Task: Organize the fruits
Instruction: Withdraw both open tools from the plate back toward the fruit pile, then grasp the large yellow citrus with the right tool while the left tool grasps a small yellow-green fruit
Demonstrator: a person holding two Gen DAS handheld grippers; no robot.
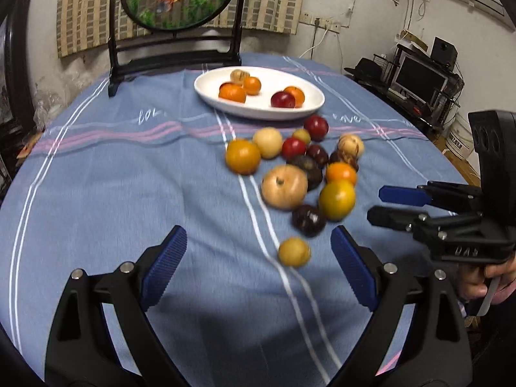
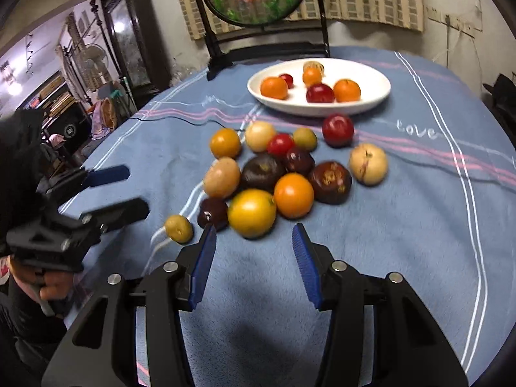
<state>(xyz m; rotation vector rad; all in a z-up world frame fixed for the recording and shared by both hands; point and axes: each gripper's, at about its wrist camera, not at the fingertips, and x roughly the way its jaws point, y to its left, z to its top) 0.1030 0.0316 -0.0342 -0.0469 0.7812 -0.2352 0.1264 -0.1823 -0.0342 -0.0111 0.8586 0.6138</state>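
A heap of loose fruits (image 1: 290,174) (image 2: 274,174), orange, yellow, red, tan and dark purple, lies on the blue striped tablecloth. Behind it an oval white plate (image 1: 258,111) (image 2: 322,109) holds several oranges and red fruits. My left gripper (image 1: 259,251) stands wide open low over the cloth. A small yellow fruit (image 1: 294,251) (image 2: 178,228) lies between its fingers, untouched. My right gripper (image 2: 254,242) is open and empty, its tips just short of a big yellow-orange fruit (image 2: 251,213). Each gripper shows in the other's view: right gripper (image 1: 380,203), left gripper (image 2: 129,190).
A round embroidered screen in a dark stand (image 1: 175,16) (image 2: 258,3) rises at the table's far edge behind the plate. A person's hand (image 1: 483,277) holds the right gripper's handle. A desk with a monitor (image 1: 419,80) stands beyond the table's right side.
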